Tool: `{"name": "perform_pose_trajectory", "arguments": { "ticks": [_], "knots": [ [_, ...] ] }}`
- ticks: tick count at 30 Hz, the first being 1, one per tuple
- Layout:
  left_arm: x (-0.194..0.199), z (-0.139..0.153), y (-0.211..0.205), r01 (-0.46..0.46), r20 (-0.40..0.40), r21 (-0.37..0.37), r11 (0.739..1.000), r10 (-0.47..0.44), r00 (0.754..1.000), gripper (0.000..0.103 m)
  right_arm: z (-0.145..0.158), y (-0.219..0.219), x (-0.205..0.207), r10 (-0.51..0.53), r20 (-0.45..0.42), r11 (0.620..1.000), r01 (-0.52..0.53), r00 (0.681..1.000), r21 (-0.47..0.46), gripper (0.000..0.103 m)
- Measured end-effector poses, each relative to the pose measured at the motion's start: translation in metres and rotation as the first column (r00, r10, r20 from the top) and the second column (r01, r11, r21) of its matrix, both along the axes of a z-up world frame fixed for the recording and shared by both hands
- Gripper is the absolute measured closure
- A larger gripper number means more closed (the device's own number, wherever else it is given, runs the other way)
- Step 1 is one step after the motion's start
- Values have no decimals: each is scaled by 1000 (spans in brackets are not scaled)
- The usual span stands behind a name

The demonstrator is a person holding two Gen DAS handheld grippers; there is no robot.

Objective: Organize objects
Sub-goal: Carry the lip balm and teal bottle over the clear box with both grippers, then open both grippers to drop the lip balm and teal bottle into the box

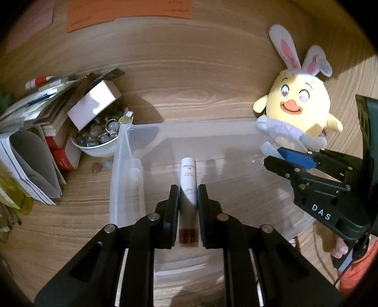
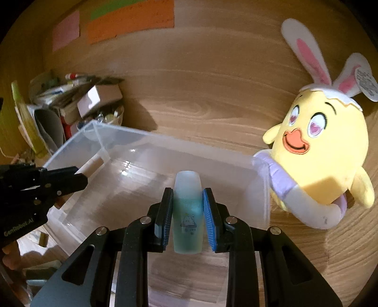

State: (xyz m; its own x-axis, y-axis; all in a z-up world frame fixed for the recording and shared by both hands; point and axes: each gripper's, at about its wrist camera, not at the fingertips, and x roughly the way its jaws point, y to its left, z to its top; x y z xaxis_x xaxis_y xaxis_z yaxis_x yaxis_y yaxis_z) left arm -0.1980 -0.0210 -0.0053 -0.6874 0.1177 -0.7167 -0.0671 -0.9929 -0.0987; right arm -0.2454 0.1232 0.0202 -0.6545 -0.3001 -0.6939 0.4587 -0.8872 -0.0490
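Left claw [image 1: 188, 213]: my two black fingers squeeze a white lip balm tube with a brown end [image 1: 188, 189]; the tube pokes out over the clear plastic box [image 1: 125, 170].
Right claw [image 2: 187, 218]: my black fingers with blue ribbed pads [image 2: 209, 222] squeeze a small frosted bottle with blue-green stuff inside [image 2: 188, 212], also over the box.
Box: see-through, smooth and shiny, with straight walls; it sits on the wooden table [image 1: 189, 89].
Bottle: round top, cloudy sides, a tiny cloud picture on the front.
Beside the box, right: a soft yellow chick toy with white and pink bunny ears [image 2: 323, 151], touching the box corner.
Beside the box, left: a white bowl full of shiny little stones [image 1: 99, 139], with a pale cardboard box [image 1: 94, 104] leaning on it.
Further left: a messy pile of books and papers [image 1: 35, 141].
Wall: orange [image 2: 132, 21], green and pink paper notes stuck up high.
In the way: both claws sit over the same box, well apart.
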Motion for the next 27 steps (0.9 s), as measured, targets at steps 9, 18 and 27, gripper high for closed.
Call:
{"name": "perform_pose_trajectory", "arguments": {
  "ticks": [9, 18, 27],
  "knots": [
    [0, -8, 9, 7, 15, -33, 999, -6, 1000, 89, -6, -8, -3, 10, 24, 1000, -10, 1000, 27, 80],
    [3, -5, 8, 5, 9, -18, 1000, -5, 1000, 84, -10, -11, -3, 0, 43, 999, -1, 999, 37, 80],
    [19, 15, 5, 0, -53, -4, 1000, 0, 999, 47, 2, -14, 5, -5, 9, 999, 5, 1000, 42, 49]
  ]
}}
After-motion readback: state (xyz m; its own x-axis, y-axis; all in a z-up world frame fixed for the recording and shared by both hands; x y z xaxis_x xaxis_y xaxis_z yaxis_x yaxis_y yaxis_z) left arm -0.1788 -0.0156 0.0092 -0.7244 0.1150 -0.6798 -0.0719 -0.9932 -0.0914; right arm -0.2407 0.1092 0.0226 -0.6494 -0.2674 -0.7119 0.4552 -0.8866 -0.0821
